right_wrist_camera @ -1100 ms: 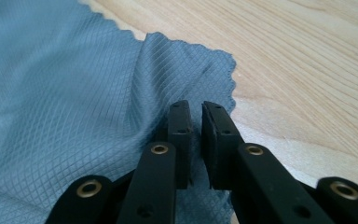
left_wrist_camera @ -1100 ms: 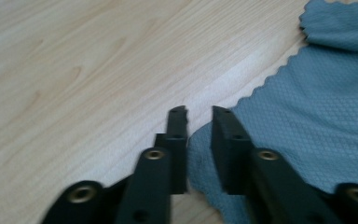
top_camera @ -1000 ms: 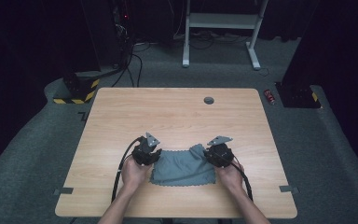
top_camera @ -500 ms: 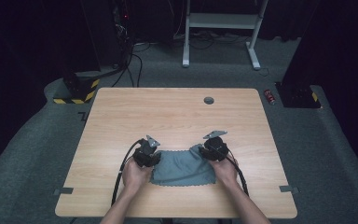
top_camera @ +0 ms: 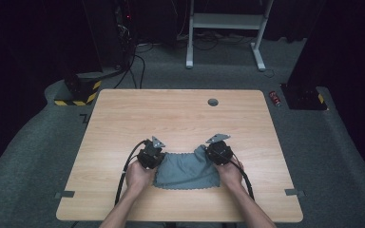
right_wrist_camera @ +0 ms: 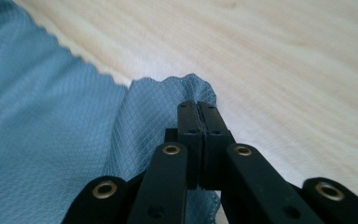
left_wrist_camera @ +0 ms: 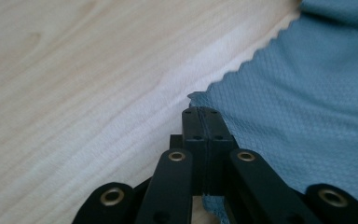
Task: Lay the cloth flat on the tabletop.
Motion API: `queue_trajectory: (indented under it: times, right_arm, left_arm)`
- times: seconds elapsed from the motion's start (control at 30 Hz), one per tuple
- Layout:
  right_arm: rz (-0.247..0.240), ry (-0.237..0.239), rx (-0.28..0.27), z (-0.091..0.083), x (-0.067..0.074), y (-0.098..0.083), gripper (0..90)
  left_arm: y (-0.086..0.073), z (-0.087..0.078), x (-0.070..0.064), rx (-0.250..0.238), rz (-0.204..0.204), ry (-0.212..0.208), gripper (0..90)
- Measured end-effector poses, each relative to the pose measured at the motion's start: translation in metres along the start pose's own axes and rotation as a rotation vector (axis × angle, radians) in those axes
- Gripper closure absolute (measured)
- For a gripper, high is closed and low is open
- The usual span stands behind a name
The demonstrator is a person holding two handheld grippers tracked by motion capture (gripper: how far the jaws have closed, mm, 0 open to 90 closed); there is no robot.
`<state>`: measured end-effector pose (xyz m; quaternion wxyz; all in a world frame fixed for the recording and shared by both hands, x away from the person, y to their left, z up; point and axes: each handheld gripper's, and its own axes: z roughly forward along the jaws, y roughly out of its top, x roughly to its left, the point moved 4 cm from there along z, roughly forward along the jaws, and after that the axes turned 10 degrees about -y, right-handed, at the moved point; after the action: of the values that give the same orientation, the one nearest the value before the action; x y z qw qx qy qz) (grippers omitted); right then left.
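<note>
A blue-grey cloth (top_camera: pixel 186 170) lies flat on the wooden table (top_camera: pixel 171 114) near its front edge. My left gripper (top_camera: pixel 156 154) sits at the cloth's far left corner and my right gripper (top_camera: pixel 210 151) at its far right corner. Both pairs of jaws have just been closing. In the left gripper view the left gripper (left_wrist_camera: pixel 200 111) is shut, with the cloth (left_wrist_camera: pixel 298 93) corner pinched between its tips. In the right gripper view the right gripper (right_wrist_camera: pixel 198 105) is shut on a puckered cloth (right_wrist_camera: pixel 51 116) corner.
A round cable hole (top_camera: pixel 213 101) sits near the table's far edge. Beyond the table, a white desk frame (top_camera: pixel 223 28) and a yellow-black striped block (top_camera: pixel 76 95) stand on the carpet. Bare wood stretches ahead of both grippers.
The right gripper has shifted slightly inward and away from the person. The cloth's far right corner now bunches up at its tips. The left gripper has hardly moved.
</note>
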<state>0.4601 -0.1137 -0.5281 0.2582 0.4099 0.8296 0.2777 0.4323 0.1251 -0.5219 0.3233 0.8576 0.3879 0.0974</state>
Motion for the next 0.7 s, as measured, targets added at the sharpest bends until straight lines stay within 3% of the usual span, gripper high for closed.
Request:
queue_trajectory:
  times: [0.17,0.33,0.53,0.7]
  right_arm:
    - [0.019,-0.033,-0.051,-0.016,-0.015,0.008,89.0]
    - [0.007,-0.057,-0.073,-0.021,-0.021,0.011,89.0]
    - [0.028,-0.081,-0.058,-0.015,-0.033,0.016,89.0]
    - [0.052,-0.089,-0.041,0.001,-0.036,0.020,88.9]
  left_arm:
    - [0.021,-0.013,0.005,-0.060,0.020,0.027,90.0]
    - [0.028,-0.012,0.013,-0.054,0.016,0.039,90.0]
    - [0.035,-0.008,0.031,-0.061,-0.016,0.080,89.9]
    - [0.044,0.002,0.038,-0.043,-0.002,0.130,89.9]
